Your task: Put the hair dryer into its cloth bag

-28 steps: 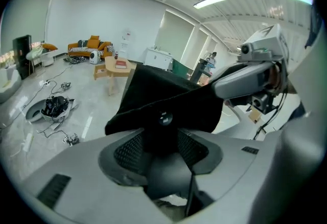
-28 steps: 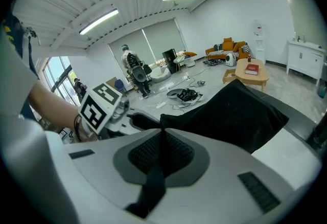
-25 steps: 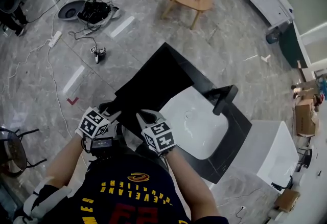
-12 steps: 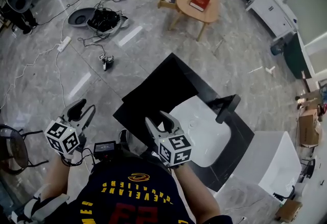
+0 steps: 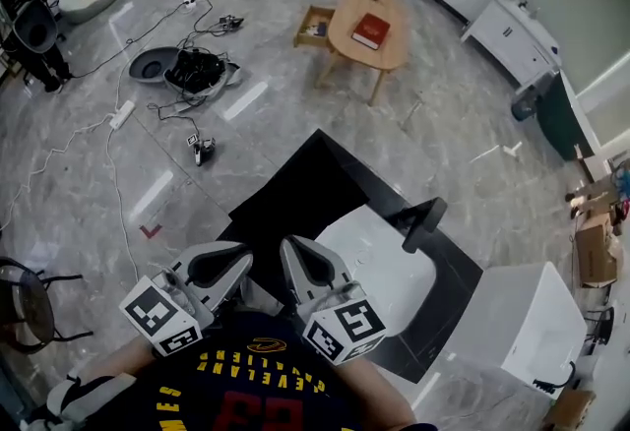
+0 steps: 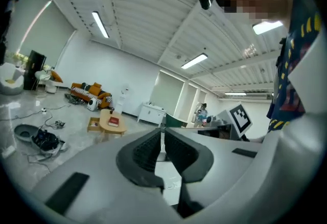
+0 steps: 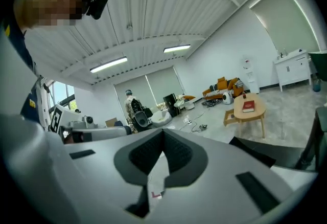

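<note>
A black hair dryer lies at the far right edge of the white cloth bag, which is spread on the black table. Both grippers are raised close to my chest, well above the near table edge and apart from the bag. My left gripper points about level; its jaws are closing, the tips all but touching, with nothing between them. Beside it on the right, my right gripper is shut and empty.
A white cabinet stands right of the table. Beyond it are a round wooden table with a red book, a grey dish with tangled cables on the floor, and a black chair at the left edge.
Both grippers have risen from the near table edge towards my head and tilted up to level. The left swung out leftwards, then back in; both stood open half a second ago and have closed.
</note>
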`<state>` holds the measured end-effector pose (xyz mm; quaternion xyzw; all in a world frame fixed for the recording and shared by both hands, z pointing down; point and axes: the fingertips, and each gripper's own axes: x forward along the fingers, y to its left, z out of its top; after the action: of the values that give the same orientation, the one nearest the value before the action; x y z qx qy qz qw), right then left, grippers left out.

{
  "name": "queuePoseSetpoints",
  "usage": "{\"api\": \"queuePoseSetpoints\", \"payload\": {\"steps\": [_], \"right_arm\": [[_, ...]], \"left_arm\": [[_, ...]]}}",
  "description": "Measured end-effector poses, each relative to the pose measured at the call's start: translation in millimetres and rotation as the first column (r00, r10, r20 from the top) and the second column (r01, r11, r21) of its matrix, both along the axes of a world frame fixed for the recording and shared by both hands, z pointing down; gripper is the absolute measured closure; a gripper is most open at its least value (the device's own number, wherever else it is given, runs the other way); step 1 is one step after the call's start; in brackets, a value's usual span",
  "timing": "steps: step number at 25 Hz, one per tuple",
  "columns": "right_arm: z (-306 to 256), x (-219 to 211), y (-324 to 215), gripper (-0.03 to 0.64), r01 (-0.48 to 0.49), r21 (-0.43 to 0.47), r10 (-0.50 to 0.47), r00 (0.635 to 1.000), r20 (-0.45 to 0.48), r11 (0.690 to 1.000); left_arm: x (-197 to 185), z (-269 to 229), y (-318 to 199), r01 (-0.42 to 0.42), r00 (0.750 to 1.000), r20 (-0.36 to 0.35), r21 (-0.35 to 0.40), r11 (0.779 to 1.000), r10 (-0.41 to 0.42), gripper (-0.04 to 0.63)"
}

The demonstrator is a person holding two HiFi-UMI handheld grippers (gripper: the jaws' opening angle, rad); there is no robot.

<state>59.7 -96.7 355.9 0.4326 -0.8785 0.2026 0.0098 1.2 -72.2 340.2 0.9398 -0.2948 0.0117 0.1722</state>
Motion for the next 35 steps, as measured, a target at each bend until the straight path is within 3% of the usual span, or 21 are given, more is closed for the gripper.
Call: {"api": "queuePoseSetpoints", "payload": {"steps": [2,9,35], "right_arm": [[-9.1,2.2,1.3,0.609,-0.017,0.040,0.017,1.000,-0.013,0.999],[-3.4,21.5,1.6,0.609,-0.089,0.063,0.092,0.995,-0.044,0.994],[2.6,23.3,-0.6,0.609,-0.075,0.037,0.077,0.996,-0.052,0.996]], "left_arm": [[9.0,1.7,2.2,-0.031,0.999,0.024,0.022,0.999,0.030,0.592],[23.6,7.7,-4.1,-0.043,0.997,0.065,0.033,0.999,0.041,0.592],[17.5,22.1,-18.6,-0.011,0.999,0.045,-0.060,0.998,0.013,0.592]]}}
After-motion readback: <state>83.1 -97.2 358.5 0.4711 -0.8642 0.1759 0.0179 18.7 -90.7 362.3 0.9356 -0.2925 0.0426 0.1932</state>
